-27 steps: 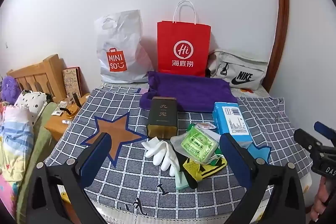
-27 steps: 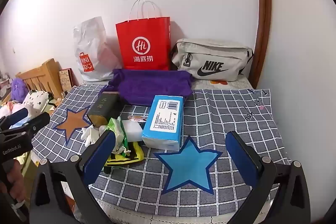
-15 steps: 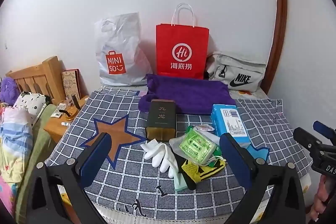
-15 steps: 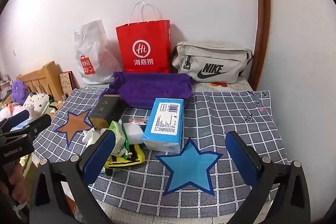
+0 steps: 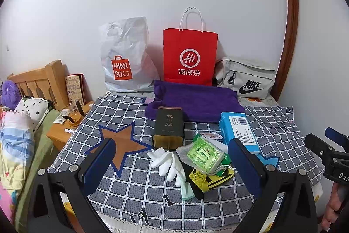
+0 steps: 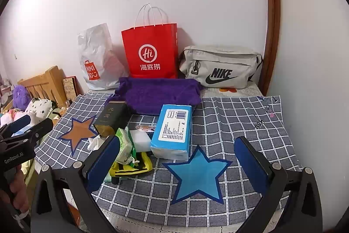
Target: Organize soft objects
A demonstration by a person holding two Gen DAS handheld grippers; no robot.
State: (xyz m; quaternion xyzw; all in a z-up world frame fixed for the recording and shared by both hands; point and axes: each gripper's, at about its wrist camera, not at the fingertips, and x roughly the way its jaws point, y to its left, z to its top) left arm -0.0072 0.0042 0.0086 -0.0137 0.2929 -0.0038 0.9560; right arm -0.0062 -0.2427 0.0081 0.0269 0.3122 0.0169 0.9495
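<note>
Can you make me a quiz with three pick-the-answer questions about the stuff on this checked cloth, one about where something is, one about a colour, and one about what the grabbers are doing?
1. What stands right behind the purple towel?
A. the red paper bag
B. the blue tissue pack
C. the white gloves

2. What colour is the star in front of the blue tissue pack?
A. orange
B. blue
C. green

3. What are the left gripper and right gripper doing?
A. both squeezing the gloves
B. one shut on the tissue pack
C. both open, holding nothing

Answers:
1. A, the red bag stands against the wall right behind the towel.
2. B, a light blue star with a dark blue edge lies just in front of the pack.
3. C, each gripper's fingers stand wide apart with nothing between them.
</note>
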